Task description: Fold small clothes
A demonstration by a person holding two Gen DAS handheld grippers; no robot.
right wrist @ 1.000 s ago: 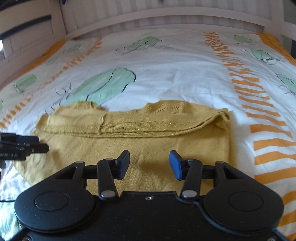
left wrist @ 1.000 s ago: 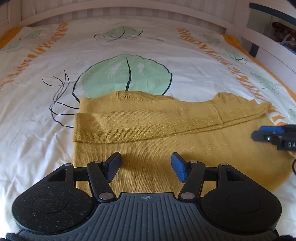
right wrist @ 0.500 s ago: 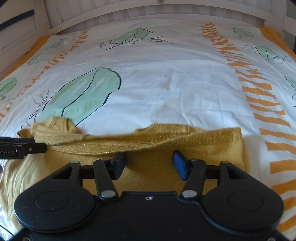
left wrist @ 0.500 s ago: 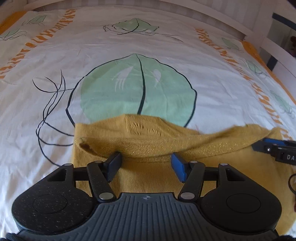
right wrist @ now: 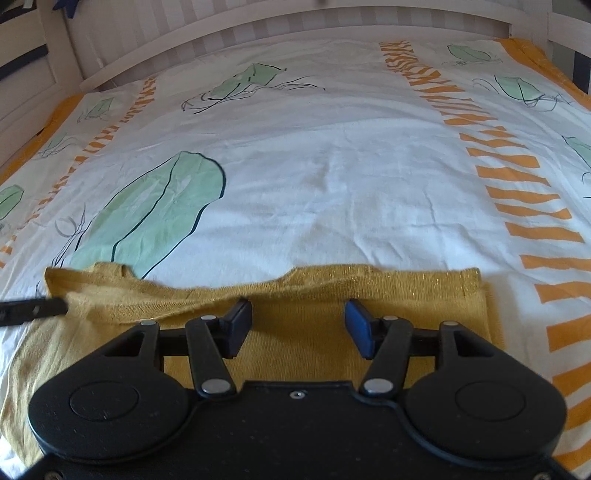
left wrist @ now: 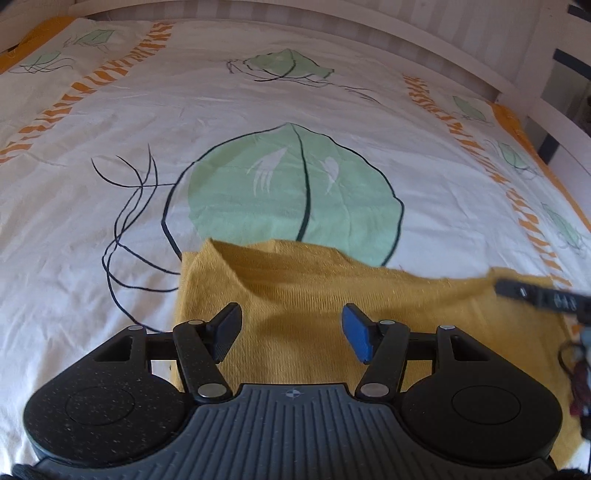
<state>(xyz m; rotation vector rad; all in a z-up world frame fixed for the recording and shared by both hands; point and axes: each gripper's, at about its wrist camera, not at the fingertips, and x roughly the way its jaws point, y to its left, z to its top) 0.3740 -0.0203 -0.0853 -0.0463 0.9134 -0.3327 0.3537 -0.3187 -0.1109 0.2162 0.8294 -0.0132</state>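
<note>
A mustard-yellow knit garment (left wrist: 295, 288) lies flat on the bed, with a folded band along its far edge (right wrist: 332, 277). My left gripper (left wrist: 291, 326) hangs open over the garment's left part, just short of that far edge, with nothing pinched between its fingers. My right gripper (right wrist: 299, 321) is open over the right part, its fingertips at the folded band and not pressing on it. Each gripper shows in the other's view: the right gripper (left wrist: 535, 295) at the right edge, the left gripper (right wrist: 33, 308) at the left edge.
The bed sheet (left wrist: 258, 110) is white with green leaf prints and orange striped bands, and it stretches well beyond the garment. A white slatted bed frame (right wrist: 295, 26) closes the far end. A side rail (left wrist: 554, 110) runs along the right.
Both grippers have moved forward over the garment to its far folded edge. The right gripper's jaws stand a little wider. The garment fills less of each view.
</note>
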